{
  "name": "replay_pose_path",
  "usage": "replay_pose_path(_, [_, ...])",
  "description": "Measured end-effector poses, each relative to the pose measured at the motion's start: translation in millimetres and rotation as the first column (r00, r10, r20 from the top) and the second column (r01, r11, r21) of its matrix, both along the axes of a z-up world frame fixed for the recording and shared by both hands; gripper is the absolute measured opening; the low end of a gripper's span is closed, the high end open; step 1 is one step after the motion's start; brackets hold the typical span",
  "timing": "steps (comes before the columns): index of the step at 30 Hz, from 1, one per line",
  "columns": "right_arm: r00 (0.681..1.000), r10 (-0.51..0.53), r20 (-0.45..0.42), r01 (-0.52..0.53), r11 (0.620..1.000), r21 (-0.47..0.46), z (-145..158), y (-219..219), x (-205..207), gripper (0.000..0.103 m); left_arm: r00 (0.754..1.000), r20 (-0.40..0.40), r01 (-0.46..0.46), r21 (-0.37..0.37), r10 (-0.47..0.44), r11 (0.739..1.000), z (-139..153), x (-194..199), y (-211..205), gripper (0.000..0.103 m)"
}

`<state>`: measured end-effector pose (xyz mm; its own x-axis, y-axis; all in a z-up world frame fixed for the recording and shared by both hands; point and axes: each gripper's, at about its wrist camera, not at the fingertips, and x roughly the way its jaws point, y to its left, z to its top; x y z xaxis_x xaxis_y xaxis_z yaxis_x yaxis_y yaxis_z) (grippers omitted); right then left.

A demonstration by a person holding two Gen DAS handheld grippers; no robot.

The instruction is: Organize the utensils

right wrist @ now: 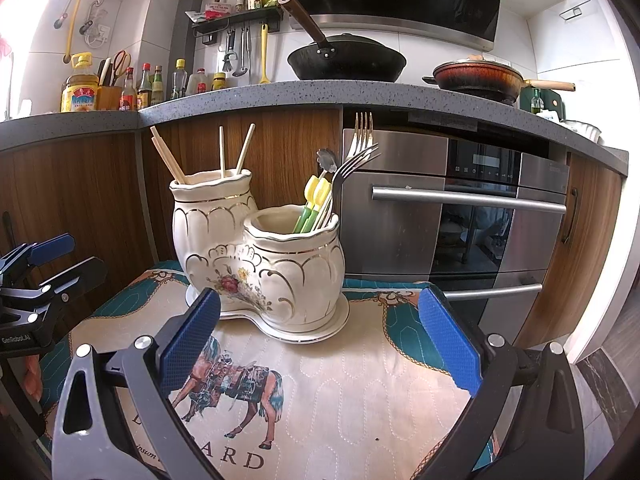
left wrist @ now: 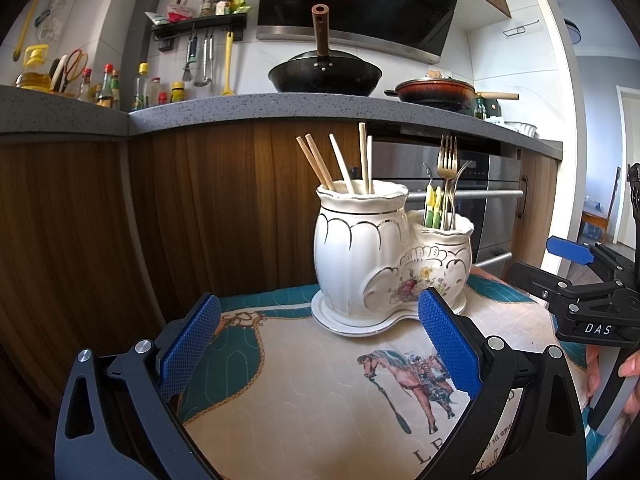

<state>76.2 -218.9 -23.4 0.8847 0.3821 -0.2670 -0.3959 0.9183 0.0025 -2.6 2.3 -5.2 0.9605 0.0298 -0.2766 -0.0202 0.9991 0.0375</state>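
Note:
A white two-pot ceramic holder (left wrist: 384,256) (right wrist: 260,256) with gold trim and a flower print stands at the far side of a horse-print cloth. Several wooden chopsticks (left wrist: 340,160) (right wrist: 168,158) stand in its taller pot. The shorter pot holds forks (left wrist: 448,168) (right wrist: 354,160) and yellow-green handled utensils (left wrist: 434,208) (right wrist: 314,204). My left gripper (left wrist: 320,328) is open just short of the holder, with nothing between its blue pads. My right gripper (right wrist: 320,328) is open too, also empty, near the holder's base. Each gripper shows at the edge of the other's view.
The cloth (left wrist: 304,384) (right wrist: 352,392) covers a small table before wooden cabinets (left wrist: 200,208) and a steel oven (right wrist: 460,216). The grey counter (left wrist: 280,104) above carries a black wok (left wrist: 324,76), a brown pan (left wrist: 436,90) and sauce bottles (right wrist: 132,88). A person's fingers (left wrist: 630,368) grip the right tool.

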Motion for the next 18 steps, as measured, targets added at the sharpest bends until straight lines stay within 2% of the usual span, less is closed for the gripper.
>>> replay_pose_path(18, [1.000, 0.000, -0.004, 0.000, 1.000, 0.001, -2.0, -0.2, -0.1, 0.098, 1.000, -0.022, -0.005, -0.007, 0.005, 1.000, -0.2, 3.2, 2.1, 0.098])
